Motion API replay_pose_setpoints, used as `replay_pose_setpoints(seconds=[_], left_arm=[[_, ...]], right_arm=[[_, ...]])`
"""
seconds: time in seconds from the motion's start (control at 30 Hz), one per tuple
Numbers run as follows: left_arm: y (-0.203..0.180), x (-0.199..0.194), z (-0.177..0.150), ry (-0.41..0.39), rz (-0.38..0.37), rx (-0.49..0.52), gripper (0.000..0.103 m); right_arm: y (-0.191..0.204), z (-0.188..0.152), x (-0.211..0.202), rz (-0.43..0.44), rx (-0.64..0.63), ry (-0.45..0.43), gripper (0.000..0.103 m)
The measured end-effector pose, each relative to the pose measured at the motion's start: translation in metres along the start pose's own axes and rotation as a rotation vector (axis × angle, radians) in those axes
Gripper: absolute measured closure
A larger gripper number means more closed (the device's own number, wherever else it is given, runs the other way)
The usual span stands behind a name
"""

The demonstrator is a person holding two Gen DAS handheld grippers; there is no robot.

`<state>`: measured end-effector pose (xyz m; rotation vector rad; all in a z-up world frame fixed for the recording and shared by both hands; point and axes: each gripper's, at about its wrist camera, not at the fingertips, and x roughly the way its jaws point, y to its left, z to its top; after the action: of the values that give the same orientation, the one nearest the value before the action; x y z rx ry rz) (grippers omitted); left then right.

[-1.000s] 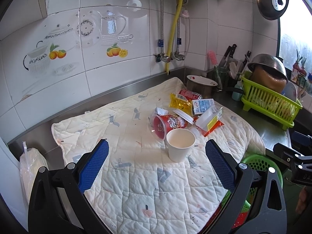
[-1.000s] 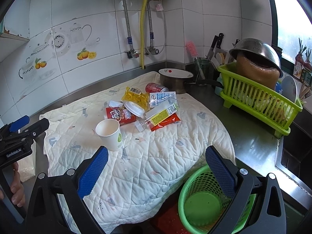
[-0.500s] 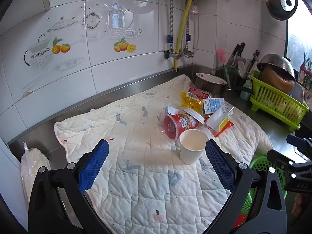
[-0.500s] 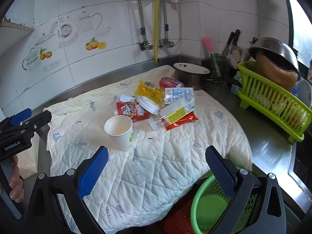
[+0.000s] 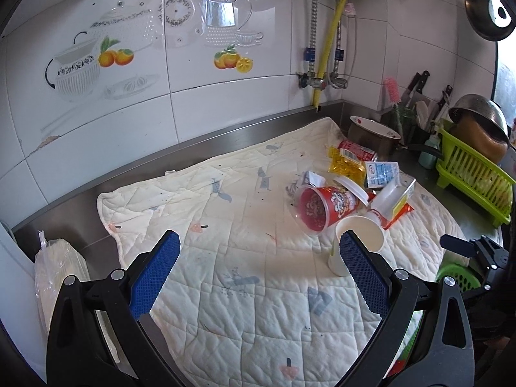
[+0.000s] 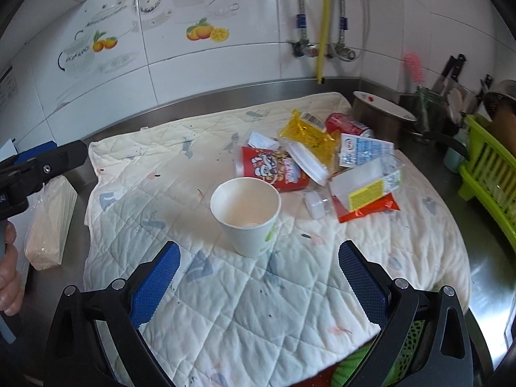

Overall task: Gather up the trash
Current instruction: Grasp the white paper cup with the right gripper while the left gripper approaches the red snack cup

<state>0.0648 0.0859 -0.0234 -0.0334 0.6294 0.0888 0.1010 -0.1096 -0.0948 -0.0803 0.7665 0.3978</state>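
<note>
Just above the paper cup (image 6: 245, 214), right gripper (image 6: 256, 277) hovers, fingers (image 6: 361, 279) spread.

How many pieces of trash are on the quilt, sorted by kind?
Cups: 2, white paper cup, red noodle cup
Cans: 1, red can
Wrappers and packets: 4, yellow, blue-white, clear with yellow label, red
Total: 7

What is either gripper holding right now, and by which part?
Nothing. The left gripper and right gripper are both open and empty; the paper cup stands untouched on the quilt.
</note>
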Motion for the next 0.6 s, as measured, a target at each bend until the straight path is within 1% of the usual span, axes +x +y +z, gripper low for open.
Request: replay_pose_setpoints(seconds=[0.17, 0.3, 0.33, 0.37, 0.4, 0.47, 0.53, 0.6], left_arm=[[0.006, 0.016, 0.006, 0.008, -0.007, -0.005, 0.005], [0.008, 0.034, 0.014, 0.026, -0.029, -0.002, 0.007], [0.007, 0.039, 0.016, 0.031, -0.039, -0.001, 0.008], [0.007, 0.044, 0.018, 0.038, -0.052, 0.0, 0.009], [0.006, 0.05, 0.02, 0.047, -0.07, -0.001, 0.011], [0.004, 0.064, 0.025, 0.073, -0.103, -0.005, 0.015], [0.002, 0.076, 0.027, 0.087, -0.134, -0.003, 0.019], [-0.004, 0.089, 0.031, 0.103, -0.171, 0.008, 0.023]], right_arm=[[0.006, 0.006, 0.035, 0.019, -0.037, 0.032, 0.008], [0.011, 0.011, 0.06, 0.022, -0.067, 0.05, 0.009], [0.012, 0.013, 0.067, 0.017, -0.074, 0.056, 0.011], [0.013, 0.014, 0.073, 0.019, -0.076, 0.062, 0.017], [0.013, 0.015, 0.078, 0.025, -0.075, 0.067, 0.02], [0.013, 0.016, 0.088, 0.008, -0.07, 0.079, 0.023], [0.011, 0.017, 0.093, 0.022, -0.058, 0.08, 0.03], [0.011, 0.017, 0.097, 0.018, -0.05, 0.082, 0.035]])
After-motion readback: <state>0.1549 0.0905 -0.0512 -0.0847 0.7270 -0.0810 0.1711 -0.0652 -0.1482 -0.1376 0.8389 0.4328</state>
